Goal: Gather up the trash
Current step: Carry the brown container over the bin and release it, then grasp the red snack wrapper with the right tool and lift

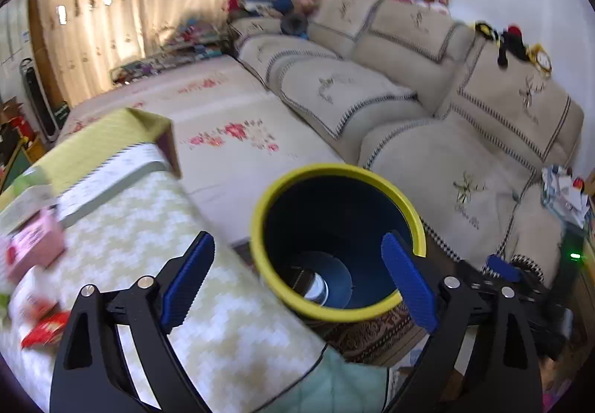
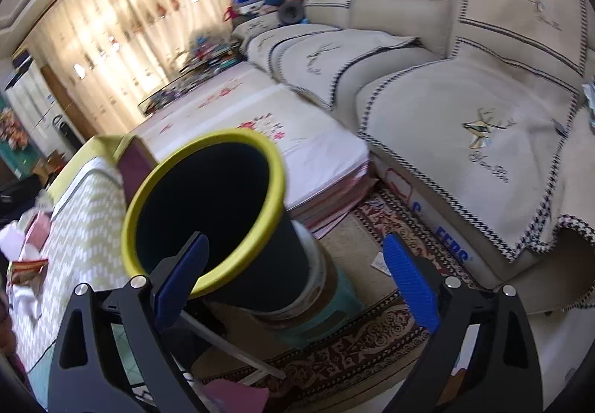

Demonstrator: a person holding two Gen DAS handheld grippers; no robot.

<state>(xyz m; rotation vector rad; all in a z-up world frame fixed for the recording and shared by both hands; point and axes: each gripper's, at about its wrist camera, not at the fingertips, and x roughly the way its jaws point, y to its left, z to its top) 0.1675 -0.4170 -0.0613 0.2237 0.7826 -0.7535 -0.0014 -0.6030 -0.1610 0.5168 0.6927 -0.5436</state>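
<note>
- One dark blue round plastic bin with a yellow rim point(image 1: 336, 245) stands on a teal stool point(image 2: 327, 316), just beside the table covered in a green-and-white woven cloth point(image 1: 148, 227).
- Inside the bin lies one grey cylindrical piece point(image 1: 316, 288).
- The left hand-held gripper point(image 1: 297, 283) is spread wide with nothing between its two blue pads.
- The right hand-held gripper point(image 2: 293, 283) is likewise spread and empty, near the bin's rim.
- One red wrapper point(image 1: 44, 331) and one pink packet point(image 1: 33, 245) lie on the table.
</note>
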